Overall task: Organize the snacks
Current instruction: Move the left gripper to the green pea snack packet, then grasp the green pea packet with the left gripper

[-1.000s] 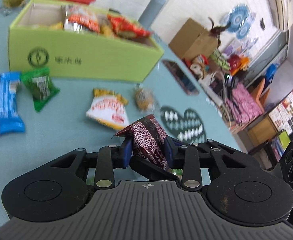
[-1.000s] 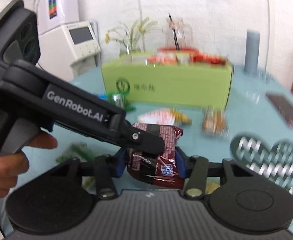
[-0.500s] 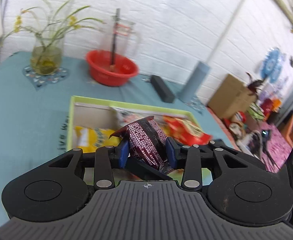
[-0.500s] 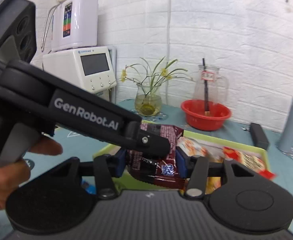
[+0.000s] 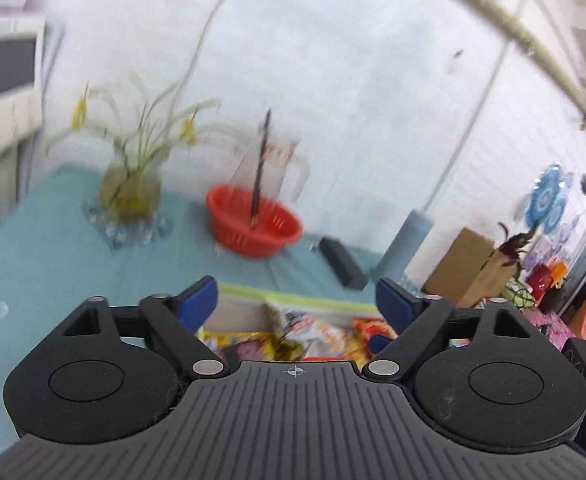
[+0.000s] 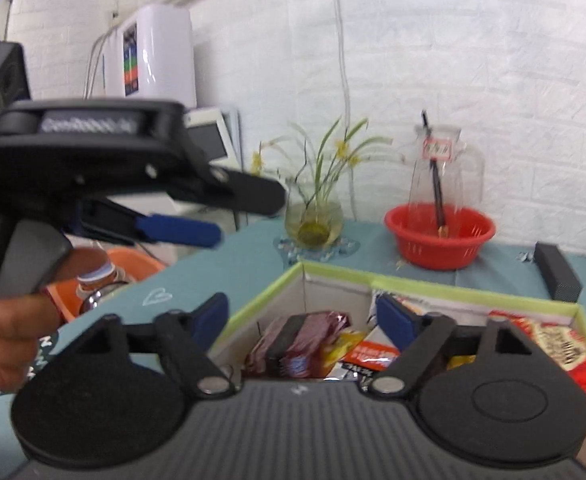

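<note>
Left gripper (image 5: 296, 299): fingers opening, nothing between them, poised above the green snack box (image 6: 453, 285); right gripper (image 6: 302, 312): fingers opening likewise, empty, over the same box; dark red snack packets (image 6: 297, 340): lying inside the box at its near left corner, beside yellow and orange packets (image 6: 367, 350); box: standing on the teal table (image 5: 53, 248); red basket (image 6: 439, 236) and flower vase (image 6: 313, 220): behind the box, near the white brick wall.
</note>
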Tool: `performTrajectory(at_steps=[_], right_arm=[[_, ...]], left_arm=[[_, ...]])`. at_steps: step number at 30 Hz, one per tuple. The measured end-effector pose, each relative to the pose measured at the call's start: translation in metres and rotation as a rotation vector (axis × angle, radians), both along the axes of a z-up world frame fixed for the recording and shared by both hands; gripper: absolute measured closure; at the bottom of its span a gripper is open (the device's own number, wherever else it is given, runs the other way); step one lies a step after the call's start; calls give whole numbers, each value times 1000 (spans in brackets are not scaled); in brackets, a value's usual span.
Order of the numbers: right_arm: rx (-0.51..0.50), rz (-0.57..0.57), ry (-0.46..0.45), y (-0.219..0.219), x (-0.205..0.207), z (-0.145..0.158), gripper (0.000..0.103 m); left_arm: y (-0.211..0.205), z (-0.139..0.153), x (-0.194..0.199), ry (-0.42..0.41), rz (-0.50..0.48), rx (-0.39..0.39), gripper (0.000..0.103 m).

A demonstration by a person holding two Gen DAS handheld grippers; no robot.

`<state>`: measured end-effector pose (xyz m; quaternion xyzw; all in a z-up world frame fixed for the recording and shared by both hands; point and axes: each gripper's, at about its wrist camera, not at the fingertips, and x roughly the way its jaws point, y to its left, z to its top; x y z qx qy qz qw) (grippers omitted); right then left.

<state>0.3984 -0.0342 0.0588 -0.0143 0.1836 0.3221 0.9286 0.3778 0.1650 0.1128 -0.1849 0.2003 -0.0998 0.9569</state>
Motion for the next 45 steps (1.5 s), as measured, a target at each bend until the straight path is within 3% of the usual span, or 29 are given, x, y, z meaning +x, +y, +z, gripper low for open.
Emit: performTrajectory(at_steps=[3,6,11,14,17,21,24,27,32,37,39,41,45], right_arm=[[-21,-5,-31,-16,-36,9,5],[-74,-19,-22,-29,-78,1,1],[-78,-5,146,-50,-146,-41,1],[-67,18,240,-50,-176,-70,1],[-100,38,254,-41,-188,-82,1],[-197,132,197,-22,-190,-80,1],[-251,197,166,-5,-188,-82,1],[-265,232,213,8,-182,-89,1],[-220,204,281,7,-198,-89,1],[-180,114,282,3,-200,-92,1],[-165,94,291,4,-197,-93,2],[-176,84,277,8,-195,-93,9],[-214,73,248,18,-196,-96,8]], left_arm=[[-14,8,-29,-26,-53,19,24],[-31,-1,-53,27,-116,58,24],[-58,-47,-94,193,-131,148,23],[-62,-86,-117,325,-143,120,26],[-57,-112,-141,417,-105,44,28],[-48,-118,-170,435,-72,-51,28],[-41,-111,-185,409,-26,-50,28],[-30,-106,-191,389,30,-44,27],[-15,-110,-192,399,28,-78,27],[-30,-120,-177,422,-38,-77,29],[-38,-123,-170,429,-57,-60,28],[-47,-127,-163,455,-51,-29,28],[-59,-133,-154,482,-24,38,28]])
